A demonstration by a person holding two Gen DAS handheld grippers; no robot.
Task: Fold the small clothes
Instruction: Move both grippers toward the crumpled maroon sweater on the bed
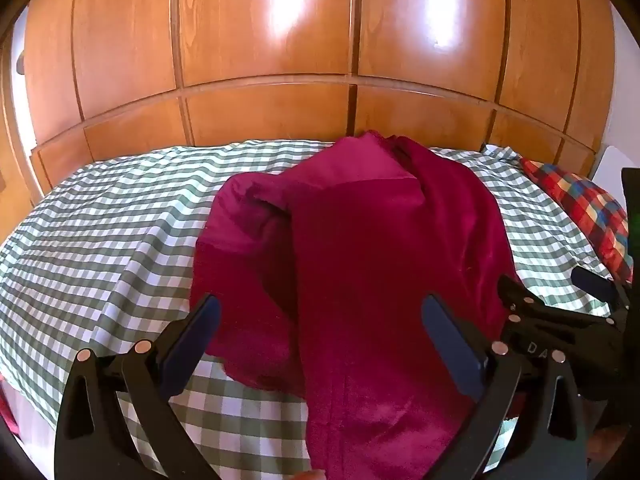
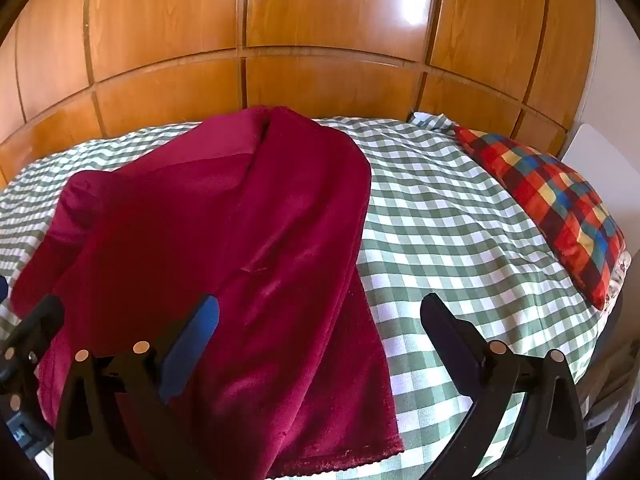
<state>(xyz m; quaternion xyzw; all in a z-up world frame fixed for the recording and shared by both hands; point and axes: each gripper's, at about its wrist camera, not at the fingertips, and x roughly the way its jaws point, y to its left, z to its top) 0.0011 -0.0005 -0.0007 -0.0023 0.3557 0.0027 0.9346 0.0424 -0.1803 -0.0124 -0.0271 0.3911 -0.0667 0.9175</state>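
Observation:
A dark red plush garment (image 1: 360,248) lies rumpled on the green-and-white checked bed (image 1: 120,232), running from the far edge to the near edge. It also shows in the right wrist view (image 2: 224,240), left of centre. My left gripper (image 1: 320,312) is open and empty, hovering over the garment's near part. My right gripper (image 2: 320,308) is open and empty, above the garment's right edge near the front of the bed (image 2: 460,240). The right gripper also shows at the right of the left wrist view (image 1: 560,308).
A wooden panelled wardrobe (image 1: 280,60) stands close behind the bed. A red, blue and yellow checked pillow (image 2: 552,208) lies at the bed's right end. Bare checked sheet lies left of the garment and between garment and pillow.

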